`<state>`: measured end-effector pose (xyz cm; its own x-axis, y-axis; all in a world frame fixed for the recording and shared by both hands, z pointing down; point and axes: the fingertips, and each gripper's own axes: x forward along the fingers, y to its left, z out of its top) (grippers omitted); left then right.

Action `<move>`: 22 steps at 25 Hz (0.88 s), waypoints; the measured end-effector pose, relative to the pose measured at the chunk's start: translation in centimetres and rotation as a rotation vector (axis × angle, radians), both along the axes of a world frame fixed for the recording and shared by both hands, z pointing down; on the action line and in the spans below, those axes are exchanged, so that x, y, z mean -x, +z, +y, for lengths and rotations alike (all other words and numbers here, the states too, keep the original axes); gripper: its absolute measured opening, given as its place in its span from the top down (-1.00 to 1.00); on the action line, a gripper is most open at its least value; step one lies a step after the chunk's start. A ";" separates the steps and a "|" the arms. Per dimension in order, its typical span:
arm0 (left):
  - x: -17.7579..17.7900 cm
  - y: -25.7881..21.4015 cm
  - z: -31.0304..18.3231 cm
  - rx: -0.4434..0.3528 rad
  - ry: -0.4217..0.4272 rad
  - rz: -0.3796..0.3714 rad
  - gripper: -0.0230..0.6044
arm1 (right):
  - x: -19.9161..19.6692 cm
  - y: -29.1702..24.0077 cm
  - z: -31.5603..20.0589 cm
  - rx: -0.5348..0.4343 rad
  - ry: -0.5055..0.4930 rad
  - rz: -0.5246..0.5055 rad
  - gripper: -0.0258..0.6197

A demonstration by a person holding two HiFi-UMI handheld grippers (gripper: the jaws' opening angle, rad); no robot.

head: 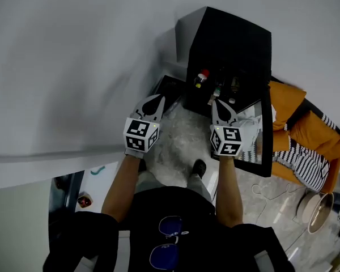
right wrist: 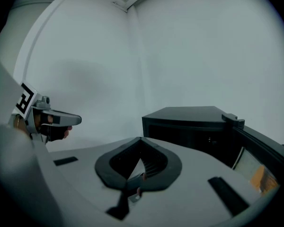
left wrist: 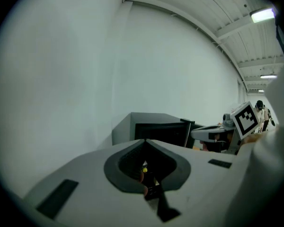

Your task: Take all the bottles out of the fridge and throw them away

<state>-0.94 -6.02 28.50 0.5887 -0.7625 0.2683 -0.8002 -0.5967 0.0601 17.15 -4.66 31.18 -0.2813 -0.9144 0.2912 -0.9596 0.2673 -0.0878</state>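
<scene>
The left gripper and right gripper are level, jaws together, pointing at the open black fridge. Just past their tips stand bottles, one red-capped bottle ahead between them. The fridge door hangs open right of the right gripper.

orange cushions, striped cloth, white wall

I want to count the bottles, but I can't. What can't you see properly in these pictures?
- Bottles, head view: small and dark inside the fridge; only a red cap is clear, so no sure count.
- Fridge inside, left gripper view: too dark, its lower part behind the left gripper.
- Fridge door, right gripper view: cut off by the right edge.
</scene>
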 end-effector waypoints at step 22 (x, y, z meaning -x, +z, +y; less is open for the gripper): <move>-2.1 11.3 -4.0 -0.034 0.117 0.059 0.91 | 0.2 10.9 -4.8 -0.010 0.030 0.065 0.91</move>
<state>1.20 -9.97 39.77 0.6884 -0.6957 0.2054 -0.7206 -0.6883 0.0835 16.98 -9.48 42.03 -0.2343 -0.9250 0.2992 -0.9709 0.2385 -0.0229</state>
